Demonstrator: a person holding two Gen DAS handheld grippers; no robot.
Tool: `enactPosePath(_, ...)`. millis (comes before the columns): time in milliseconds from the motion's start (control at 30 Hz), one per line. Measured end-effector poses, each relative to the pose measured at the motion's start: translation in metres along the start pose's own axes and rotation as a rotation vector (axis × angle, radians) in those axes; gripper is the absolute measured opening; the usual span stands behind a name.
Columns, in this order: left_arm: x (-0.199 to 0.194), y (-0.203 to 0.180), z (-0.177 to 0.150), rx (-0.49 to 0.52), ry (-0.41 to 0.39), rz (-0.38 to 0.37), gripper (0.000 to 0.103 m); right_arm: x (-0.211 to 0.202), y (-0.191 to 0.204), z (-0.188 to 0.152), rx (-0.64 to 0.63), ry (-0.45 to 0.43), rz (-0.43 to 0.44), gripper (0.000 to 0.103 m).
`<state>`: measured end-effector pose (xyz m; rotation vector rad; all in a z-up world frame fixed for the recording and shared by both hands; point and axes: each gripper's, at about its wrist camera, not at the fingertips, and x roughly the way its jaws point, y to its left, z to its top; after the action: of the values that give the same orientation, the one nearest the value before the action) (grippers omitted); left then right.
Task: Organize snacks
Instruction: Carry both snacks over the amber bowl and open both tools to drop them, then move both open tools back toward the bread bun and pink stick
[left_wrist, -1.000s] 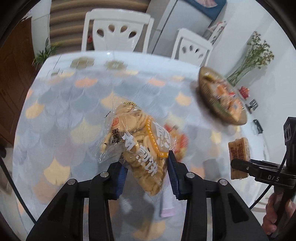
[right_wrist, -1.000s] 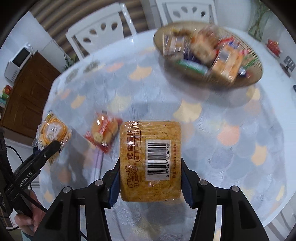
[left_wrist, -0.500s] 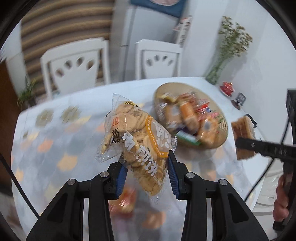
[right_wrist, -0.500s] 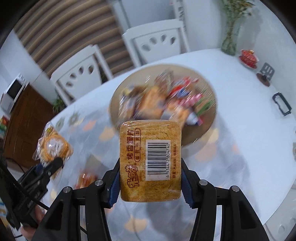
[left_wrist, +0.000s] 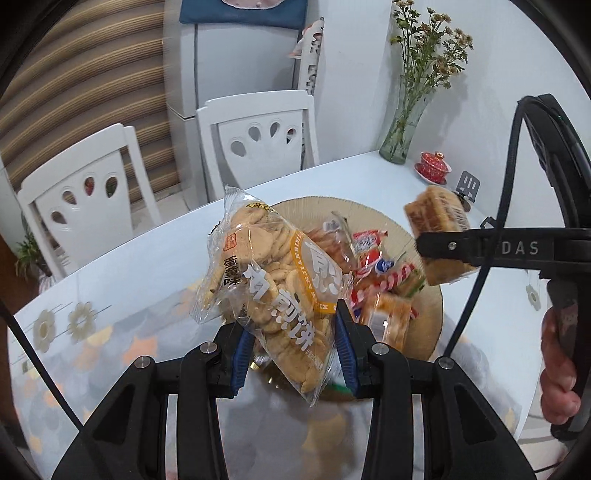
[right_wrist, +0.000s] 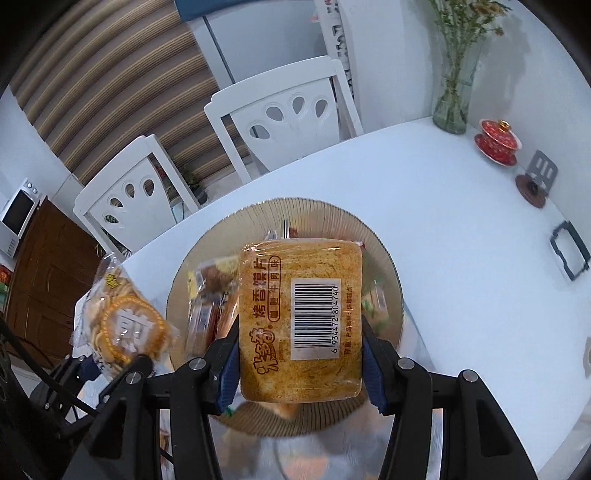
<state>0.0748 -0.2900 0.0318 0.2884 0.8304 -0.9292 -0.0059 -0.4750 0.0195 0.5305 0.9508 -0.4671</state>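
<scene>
The left tongs (left_wrist: 291, 350) are clenched on a clear bag of round biscuits (left_wrist: 275, 280), pinched at its lower half, so most of the bag stands above the blue pads toward 11 o'clock. It hangs in the air over the near rim of the woven tray (left_wrist: 424, 240) of snacks on the worktop (left_wrist: 147, 266). The bag looks light, crinkly and slick, its contents brittle; a firm squeeze would likely crack them, so the film edge or the bag's waist seems the safest hold.

The right tongs (right_wrist: 299, 365) grip a wrapped toast-slice pack (right_wrist: 301, 321) by its two long sides, barcode facing the camera, above the tray's middle. This pack appears stiff, flat and light, with a smooth wrap that could slip; broad side pressure suits it.
</scene>
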Motion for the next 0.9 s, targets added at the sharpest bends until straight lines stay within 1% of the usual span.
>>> enactPosePath(67,0.009,-0.003,0.008,-0.008,-0.001,-0.016,0.037,0.006,0.0,0.009,-0.012,0.004,0.009,0.053)
enactPosePath(133,0.016,-0.005,0.013,-0.016,0.003,-0.065,0.039,0.014,0.002,0.016,-0.031,0.021,0.024,0.054)
enactPosePath(167,0.021,-0.003,0.015,-0.037,0.006,-0.107,0.045,0.019,0.002,0.018,-0.04,0.033,0.03,0.054)
enactPosePath(200,0.026,0.0,0.015,-0.07,0.025,-0.143,0.061,0.024,0.003,0.02,-0.055,0.046,0.034,0.055)
enactPosePath(233,0.031,0.002,0.015,-0.091,0.043,-0.155,0.069,0.025,0.002,0.02,-0.062,0.049,0.031,0.055)
enactPosePath(267,0.035,0.004,0.013,-0.116,0.057,-0.163,0.072,0.026,0.0,0.021,-0.063,0.047,0.023,0.055)
enactPosePath(333,0.037,0.007,0.007,-0.144,0.069,-0.165,0.072,0.027,-0.005,0.019,-0.051,0.049,0.017,0.055)
enactPosePath(533,0.026,0.014,-0.014,-0.197,0.09,-0.159,0.072,0.027,-0.011,0.002,-0.028,0.089,0.034,0.055)
enactPosePath(667,0.013,0.02,-0.029,-0.23,0.097,-0.159,0.072,0.022,-0.002,-0.015,-0.047,0.108,0.038,0.055)
enactPosePath(800,-0.006,0.024,-0.047,-0.241,0.096,-0.141,0.072,0.014,0.012,-0.032,-0.09,0.114,0.029,0.055)
enactPosePath(900,-0.02,0.029,-0.057,-0.257,0.091,-0.126,0.072,0.009,0.022,-0.046,-0.105,0.121,0.04,0.055)
